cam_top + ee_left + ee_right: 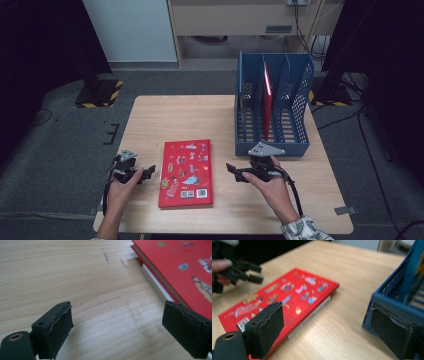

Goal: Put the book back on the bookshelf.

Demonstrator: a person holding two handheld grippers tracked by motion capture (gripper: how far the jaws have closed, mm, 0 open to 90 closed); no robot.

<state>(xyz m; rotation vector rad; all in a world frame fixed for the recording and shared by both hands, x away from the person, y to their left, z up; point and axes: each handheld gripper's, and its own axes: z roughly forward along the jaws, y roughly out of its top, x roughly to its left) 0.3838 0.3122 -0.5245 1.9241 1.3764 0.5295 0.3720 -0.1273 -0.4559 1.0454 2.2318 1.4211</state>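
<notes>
Nearest, at the tabletop's (150,115) front edge: left tongs (149,173) held low in a hand (120,192), tips aimed at the book's near long edge, just short of it. Jaws wide apart, nothing between them but bare wood; in the left gripper view (117,333) one pad low on the left, the other low on the right, overlapping the book's corner (175,267) without a visible grip. Across from them, right tongs (231,170), grey plate on top, held in the other hand (272,187), tips turned toward the left tongs and the book between. Jaws here also spread wide, holding nothing; in the right gripper view (324,332) bare wood between the pads, somewhat blurred. Between both tongs: red book (186,172) lying flat, picture cover up, well apart from the right tips, nearly reached by the left ones. In the right gripper view, book (284,297) stretching away beyond the left pad, white page edges showing along its side, with the left tongs (253,273) at its far side. Beyond the right tongs, just behind that hand: blue rack (272,145), upright, mesh-sided, split by dividers; its corner (392,297) close behind the right pad. Farther back, inside the rack: a second red book (267,100) standing on edge in a middle slot.
</notes>
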